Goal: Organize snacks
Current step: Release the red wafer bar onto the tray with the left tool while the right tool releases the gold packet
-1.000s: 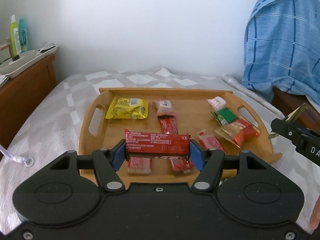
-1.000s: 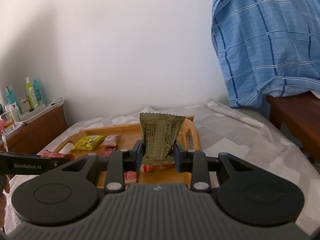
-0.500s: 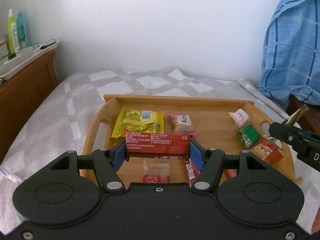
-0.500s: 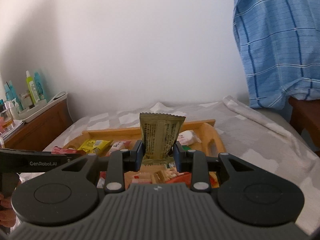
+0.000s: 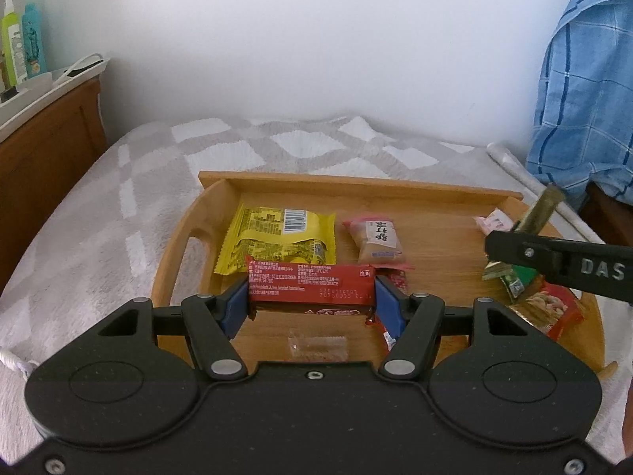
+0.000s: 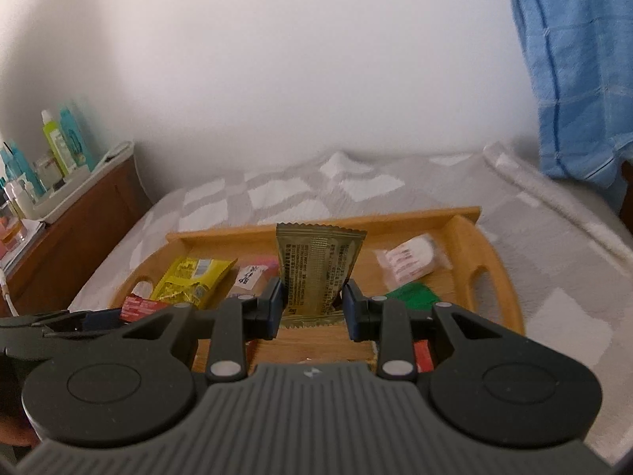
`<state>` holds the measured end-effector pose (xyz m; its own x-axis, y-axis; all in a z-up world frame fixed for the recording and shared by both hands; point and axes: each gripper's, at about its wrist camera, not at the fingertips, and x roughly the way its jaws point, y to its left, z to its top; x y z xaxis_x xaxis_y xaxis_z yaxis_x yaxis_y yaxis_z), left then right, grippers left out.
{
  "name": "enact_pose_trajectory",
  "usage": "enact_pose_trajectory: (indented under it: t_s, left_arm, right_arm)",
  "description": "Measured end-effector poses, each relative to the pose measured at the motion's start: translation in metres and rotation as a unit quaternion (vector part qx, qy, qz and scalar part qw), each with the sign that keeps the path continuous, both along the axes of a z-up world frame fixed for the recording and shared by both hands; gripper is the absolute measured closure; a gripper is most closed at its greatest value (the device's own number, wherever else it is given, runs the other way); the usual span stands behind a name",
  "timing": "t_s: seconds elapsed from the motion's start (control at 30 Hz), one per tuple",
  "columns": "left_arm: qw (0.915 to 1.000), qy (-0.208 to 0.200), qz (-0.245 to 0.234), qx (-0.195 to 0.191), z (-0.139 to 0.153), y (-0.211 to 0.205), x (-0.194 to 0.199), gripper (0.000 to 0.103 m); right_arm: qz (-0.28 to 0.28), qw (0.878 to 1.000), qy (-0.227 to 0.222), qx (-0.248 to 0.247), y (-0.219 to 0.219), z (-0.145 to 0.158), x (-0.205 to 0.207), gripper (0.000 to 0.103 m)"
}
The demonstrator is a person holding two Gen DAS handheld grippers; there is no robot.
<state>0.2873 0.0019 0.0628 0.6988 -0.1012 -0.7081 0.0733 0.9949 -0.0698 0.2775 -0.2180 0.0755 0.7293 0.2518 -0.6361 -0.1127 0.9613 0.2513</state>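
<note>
— Red wrapper [image 5: 311, 288] with tiny white writing, too small to read: who holds it?

— The left gripper [image 5: 311, 308] squeezes it by both ends. It lies flat, long way from 9 to 3 o'clock, over the wooden tray [image 5: 415, 194].

— And the gold packet [image 6: 316, 273]?

— The right gripper [image 6: 315, 308] pinches its bottom. It stands up tall, top at 12 o'clock, over the tray too. Its print is too blurry to read.

— Any words?

— "DAS" shows on the right gripper's side. A yellow bag [image 5: 277, 237] at 11 o'clock has a barcode.

"DAS" on right gripper [image 5: 499, 252] arm
</note>
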Motion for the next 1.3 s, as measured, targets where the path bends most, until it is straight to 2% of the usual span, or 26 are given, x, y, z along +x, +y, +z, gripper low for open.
enact_pose_trajectory:
  t_s: [0.33, 0.5, 0.7, 0.93, 1.17, 1.23, 1.3]
  left_arm:
    - [0.9997, 0.023, -0.006, 0.008, -0.013, 0.003, 0.011, 0.04]
    - [0.9992, 0.035, -0.016, 0.007, -0.016, 0.001, 0.013, 0.04]
    - [0.9985, 0.05, -0.019, 0.013, -0.022, -0.002, 0.017, 0.04]
    - [0.9984, 0.048, -0.023, 0.02, -0.025, -0.004, 0.017, 0.039]
    - [0.9984, 0.047, -0.023, 0.022, -0.024, -0.005, 0.015, 0.038]
    - [0.9983, 0.048, -0.026, 0.019, -0.022, -0.005, 0.014, 0.035]
    - [0.9985, 0.044, -0.026, 0.02, -0.019, -0.003, 0.012, 0.027]
  right_arm:
    - [0.033, 0.994, 0.095, -0.049, 0.018, -0.012, 0.041, 0.067]
    - [0.055, 0.985, 0.146, -0.073, 0.028, -0.02, 0.054, 0.067]
    - [0.07, 0.976, 0.181, -0.101, 0.042, -0.023, 0.067, 0.066]
    - [0.052, 0.975, 0.189, -0.107, 0.045, -0.023, 0.08, 0.066]
    - [0.041, 0.975, 0.188, -0.113, 0.043, -0.023, 0.076, 0.067]
    - [0.04, 0.975, 0.189, -0.109, 0.041, -0.023, 0.075, 0.053]
    - [0.044, 0.977, 0.182, -0.107, 0.04, -0.022, 0.073, 0.049]
